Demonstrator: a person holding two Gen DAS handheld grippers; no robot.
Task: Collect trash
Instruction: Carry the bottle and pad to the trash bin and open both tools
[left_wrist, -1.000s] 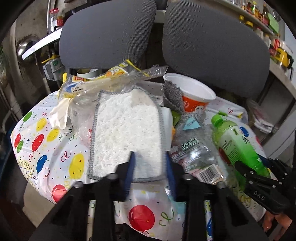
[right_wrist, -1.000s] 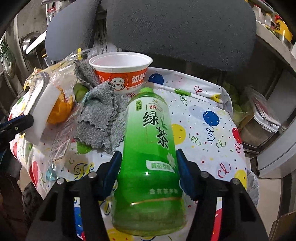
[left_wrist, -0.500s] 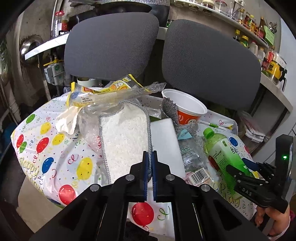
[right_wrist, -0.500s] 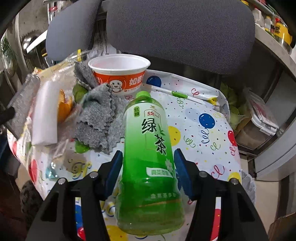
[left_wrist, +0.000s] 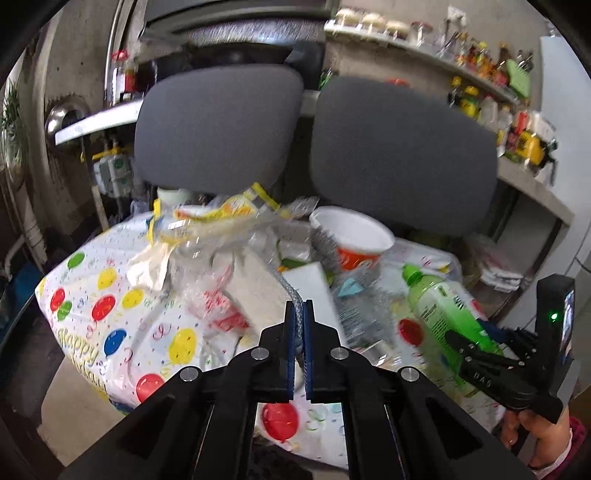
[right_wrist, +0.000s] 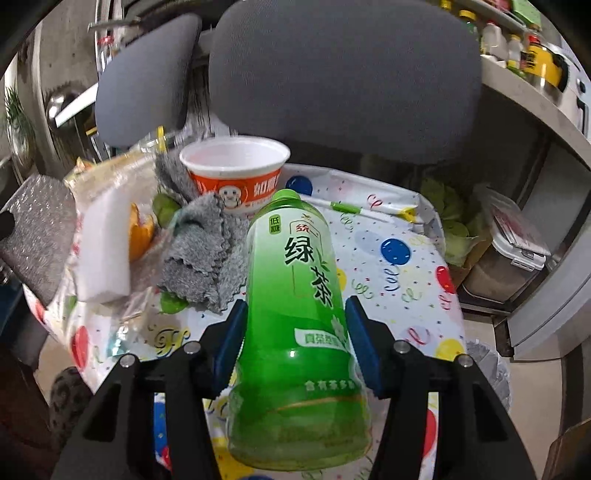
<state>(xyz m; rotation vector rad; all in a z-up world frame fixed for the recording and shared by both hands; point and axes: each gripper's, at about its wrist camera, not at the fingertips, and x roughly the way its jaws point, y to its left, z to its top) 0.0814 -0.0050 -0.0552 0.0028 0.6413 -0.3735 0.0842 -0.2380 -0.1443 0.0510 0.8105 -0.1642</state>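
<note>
Your left tool (left_wrist: 299, 308) is clamped on the grey-edged cloth (left_wrist: 293, 295), though blur hides most of it. Your right tool (right_wrist: 295, 328) is closing around the green tea bottle (right_wrist: 299, 317), held above the balloon-print worktop (right_wrist: 399, 266) near the orange cup (right_wrist: 236, 173).

A desk (right_wrist: 413, 258) covered with a white plastic sheet printed with coloured balloons and confetti carries the clutter. Directly on it stand an orange-and-white paper noodle bowl (right_wrist: 236, 173) near the far edge, with a crumpled grey microfibre cloth (right_wrist: 201, 251) just in front of it. A white foam block (right_wrist: 105, 243) lies to the left, beside crinkled clear plastic wrappers (left_wrist: 207, 236).
</note>
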